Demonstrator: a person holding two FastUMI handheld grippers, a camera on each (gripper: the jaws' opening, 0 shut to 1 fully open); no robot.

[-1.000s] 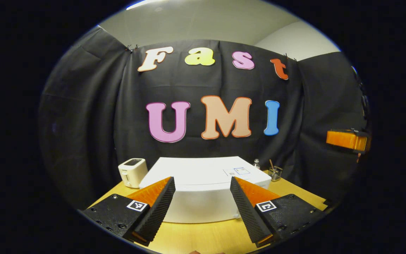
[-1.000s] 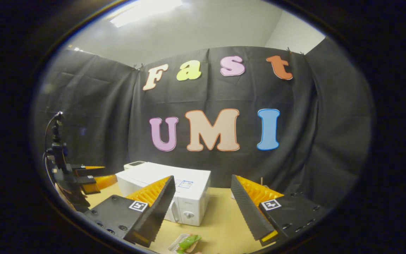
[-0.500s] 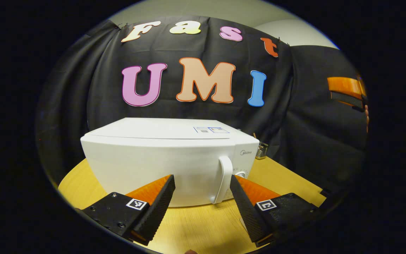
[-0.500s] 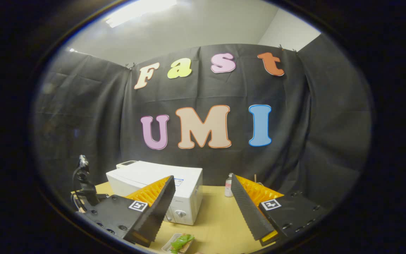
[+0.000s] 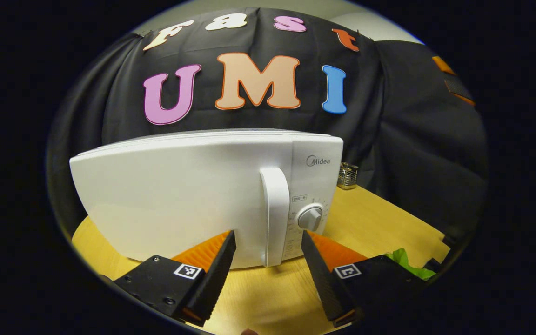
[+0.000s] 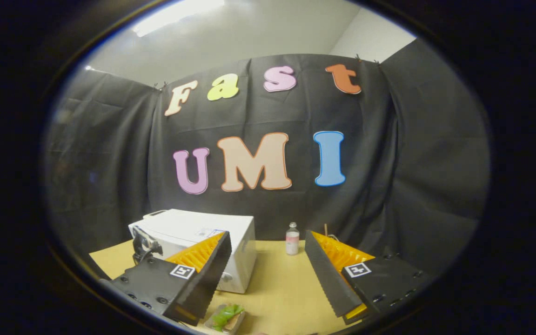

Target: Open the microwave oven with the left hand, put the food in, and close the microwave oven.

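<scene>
**Lining up on the door handle**

You are at the first step: the microwave (image 5: 193,195) sits shut on the table (image 5: 379,218), door closed, nothing inside yet. Your left gripper (image 5: 265,274) is spread wide and empty, low in front of the door, with the handle (image 5: 275,214) framed between its fingers but not touched. Next, ease forward until the fingers flank the handle, close on it, then pull. Your right gripper (image 6: 268,274) hangs open and empty over the table. The food (image 6: 225,317) lies below it, just in front of the microwave.
</scene>
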